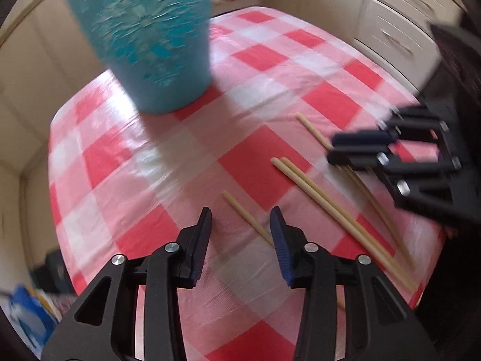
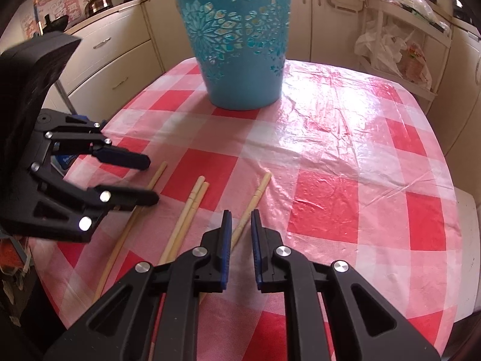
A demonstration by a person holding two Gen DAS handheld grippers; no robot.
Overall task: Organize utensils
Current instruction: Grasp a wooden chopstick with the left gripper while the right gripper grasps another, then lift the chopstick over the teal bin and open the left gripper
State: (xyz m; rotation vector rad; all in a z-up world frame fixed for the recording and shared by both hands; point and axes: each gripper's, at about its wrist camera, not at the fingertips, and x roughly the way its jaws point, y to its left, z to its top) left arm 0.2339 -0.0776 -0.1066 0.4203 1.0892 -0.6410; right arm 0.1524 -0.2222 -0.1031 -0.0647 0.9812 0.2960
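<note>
- The left gripper (image 1: 240, 213) is held with its jaws apart; nothing is pressed between its pads.
- A single chopstick (image 1: 234, 203) is seen lying on the checked tablecloth (image 2: 345, 150) just ahead of that claw, its near end running in against the claw's right-hand finger.
- From the right wrist view, the same left gripper (image 2: 153, 180) is seen off to the left of the right claw, angled down over this chopstick (image 2: 120, 249).
- The right gripper (image 2: 241, 212) is held with its jaws drawn nearly together, only a narrow slot being left.
- Another chopstick (image 2: 256, 195) is found running into that slot, close against the left-hand pad; whether it is actually clamped cannot be told.
- A pair of chopsticks (image 2: 192, 207) is laid side by side just left of the right claw, between the two claws.
- The teal cut-out bucket (image 2: 240, 45) is stood upright on the cloth well ahead of both claws, slightly to the left in the blurred left wrist view (image 1: 150, 45).
</note>
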